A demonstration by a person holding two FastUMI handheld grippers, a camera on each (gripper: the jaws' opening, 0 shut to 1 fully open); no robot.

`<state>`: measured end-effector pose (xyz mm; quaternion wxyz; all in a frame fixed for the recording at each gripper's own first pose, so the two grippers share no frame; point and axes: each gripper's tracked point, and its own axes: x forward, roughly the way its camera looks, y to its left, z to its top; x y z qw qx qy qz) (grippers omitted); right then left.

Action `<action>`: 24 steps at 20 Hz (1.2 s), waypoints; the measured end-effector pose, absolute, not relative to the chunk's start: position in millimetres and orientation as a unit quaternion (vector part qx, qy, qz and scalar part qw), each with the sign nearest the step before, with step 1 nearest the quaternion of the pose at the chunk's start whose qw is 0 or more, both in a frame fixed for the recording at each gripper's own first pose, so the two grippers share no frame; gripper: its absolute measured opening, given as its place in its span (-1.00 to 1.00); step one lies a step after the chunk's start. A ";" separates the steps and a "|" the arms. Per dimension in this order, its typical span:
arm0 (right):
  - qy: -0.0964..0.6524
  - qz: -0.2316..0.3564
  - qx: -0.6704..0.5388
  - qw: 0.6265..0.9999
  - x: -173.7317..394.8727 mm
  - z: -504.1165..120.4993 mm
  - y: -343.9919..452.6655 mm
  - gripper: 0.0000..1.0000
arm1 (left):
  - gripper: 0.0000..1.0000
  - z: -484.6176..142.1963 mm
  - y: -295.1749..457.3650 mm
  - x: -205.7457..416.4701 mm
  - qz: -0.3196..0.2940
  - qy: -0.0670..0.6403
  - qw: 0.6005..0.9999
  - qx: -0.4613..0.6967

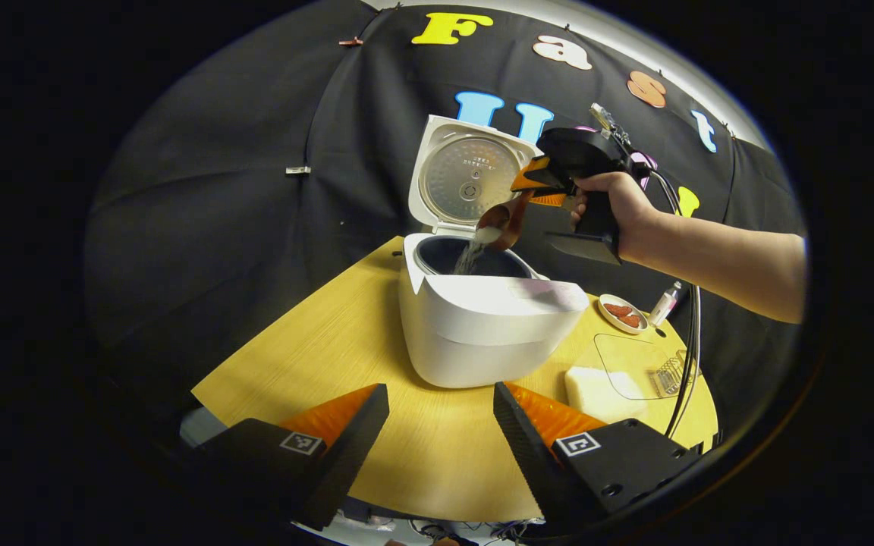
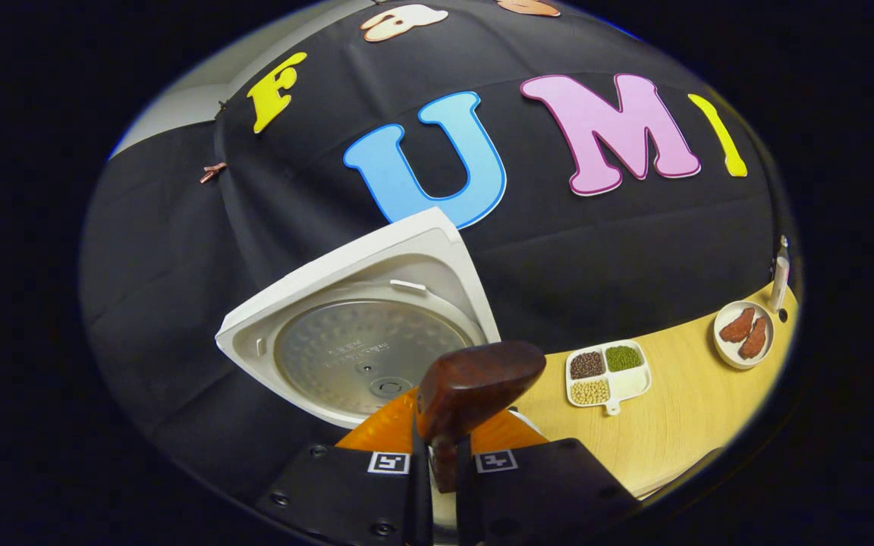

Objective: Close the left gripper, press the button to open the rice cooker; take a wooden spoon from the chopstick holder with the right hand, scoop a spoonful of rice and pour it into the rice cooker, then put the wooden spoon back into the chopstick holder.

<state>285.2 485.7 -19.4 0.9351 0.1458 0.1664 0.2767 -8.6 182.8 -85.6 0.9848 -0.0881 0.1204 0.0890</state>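
Note:
A white rice cooker stands on the wooden table with its lid raised upright. Over the dark inner pot, a person's hand holds my right gripper, which is shut on a wooden spoon. The spoon is tipped down and white rice streams from it into the pot. In the right gripper view the spoon's dark bowl fills the space past my right gripper, its handle clamped between the fingers, with the lid's inner side behind. My left gripper is open, low in front of the cooker.
A small plate with red pieces and a small bottle sit at the far right of the table. A white block and a clear board lie near the right edge. A divided dish of beans sits behind the cooker.

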 end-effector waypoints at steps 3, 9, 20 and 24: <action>0.142 0.281 0.109 0.943 288.7 -17.6 487.5 -0.67 | 0.92 -83.6 182.5 -8.6 0.088 0.120 0.985 -0.088; 0.129 0.315 0.028 0.940 278.2 -28.8 501.6 -0.77 | 0.92 -86.2 181.8 -9.2 0.085 0.122 0.985 -0.085; 0.107 0.356 -0.116 0.921 256.9 -53.4 521.6 -0.67 | 0.92 -86.7 181.3 -9.8 0.086 0.122 0.985 -0.084; 0.082 0.378 -0.160 0.908 241.4 -53.5 524.5 -0.67 | 0.92 -87.1 180.9 -9.5 0.082 0.120 0.986 -0.077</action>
